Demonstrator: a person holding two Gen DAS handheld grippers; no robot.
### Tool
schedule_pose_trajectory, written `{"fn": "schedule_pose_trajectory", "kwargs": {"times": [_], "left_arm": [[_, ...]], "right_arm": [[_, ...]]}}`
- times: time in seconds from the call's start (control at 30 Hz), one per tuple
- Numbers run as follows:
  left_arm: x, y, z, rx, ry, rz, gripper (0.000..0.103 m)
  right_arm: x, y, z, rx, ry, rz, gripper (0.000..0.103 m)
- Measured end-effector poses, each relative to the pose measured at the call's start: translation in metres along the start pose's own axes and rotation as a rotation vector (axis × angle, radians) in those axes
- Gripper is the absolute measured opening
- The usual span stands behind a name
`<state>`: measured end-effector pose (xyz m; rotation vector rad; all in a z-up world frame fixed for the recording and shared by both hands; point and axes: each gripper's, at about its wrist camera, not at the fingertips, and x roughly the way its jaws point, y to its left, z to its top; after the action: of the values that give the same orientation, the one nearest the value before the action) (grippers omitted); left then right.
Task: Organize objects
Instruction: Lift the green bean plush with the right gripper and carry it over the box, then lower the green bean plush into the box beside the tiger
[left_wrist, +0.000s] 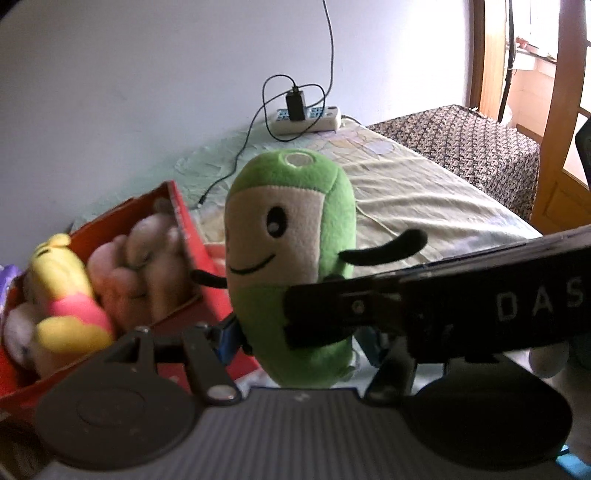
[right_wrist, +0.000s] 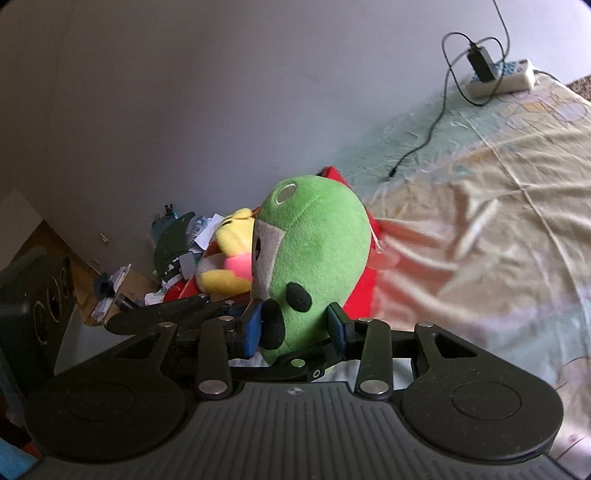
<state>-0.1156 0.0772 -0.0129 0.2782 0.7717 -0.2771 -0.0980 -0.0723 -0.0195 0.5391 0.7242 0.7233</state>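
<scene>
Both claws (right_wrist: 295, 325) pinch green plush (right_wrist: 317, 251), hiding its base

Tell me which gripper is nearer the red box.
Left. The left gripper holds the green plush right beside the red box; the right gripper grips the plush's far side.

A: What's under my tongs rn?

B: A bed (left_wrist: 424, 192), covered w/ a pale yellow-green printed sheet (right_wrist: 480, 192), wrinkled, filling the right half of the right wrist view.

A: And what sits on it?

B: Red box (left_wrist: 192, 236) at left-centre of the left wrist view, resting on the sheet. White power strip (left_wrist: 306, 120) up top-centre by the wall, black charger (left_wrist: 295, 105) plugged into it, its black cable (left_wrist: 236, 162) trailing down over the sheet. Brown patterned cloth (left_wrist: 461, 136) covers the far end, upper right.
</scene>
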Motion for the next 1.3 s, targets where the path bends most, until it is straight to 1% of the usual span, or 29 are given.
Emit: {"fn": "schedule_pose_trajectory", "kwargs": {"times": [0.17,0.4,0.63,0.77,0.9,1.1,1.2,1.3], "left_arm": [[-0.022,0.018,-0.014,0.020,-0.035,-0.005,0.064],[-0.049,0.050,-0.019,0.032,-0.125,0.009,0.068],[-0.051,0.086,-0.003,0.025,-0.191,0.044,0.070],[-0.045,0.103,0.008,0.014,-0.221,0.067,0.074],[-0.030,0.122,0.013,-0.037,-0.189,0.058,0.075],[0.002,0.148,0.009,-0.108,-0.085,0.040,0.075],[0.017,0.159,0.008,-0.144,-0.043,0.019,0.075],[0.028,0.166,0.010,-0.169,-0.024,0.001,0.076]], "right_arm": [[0.005,0.023,-0.009,-0.013,-0.050,0.009,0.041],[0.021,0.054,-0.003,-0.061,-0.134,0.032,0.041],[0.047,0.070,0.024,-0.096,-0.186,0.038,0.041],[0.068,0.075,0.037,-0.095,-0.179,0.024,0.041],[0.091,0.078,0.039,-0.109,-0.133,-0.011,0.041],[0.129,0.067,0.042,-0.058,-0.031,-0.044,0.041],[0.139,0.062,0.046,-0.048,-0.014,-0.063,0.041],[0.145,0.059,0.048,-0.049,0.000,-0.081,0.041]]}}
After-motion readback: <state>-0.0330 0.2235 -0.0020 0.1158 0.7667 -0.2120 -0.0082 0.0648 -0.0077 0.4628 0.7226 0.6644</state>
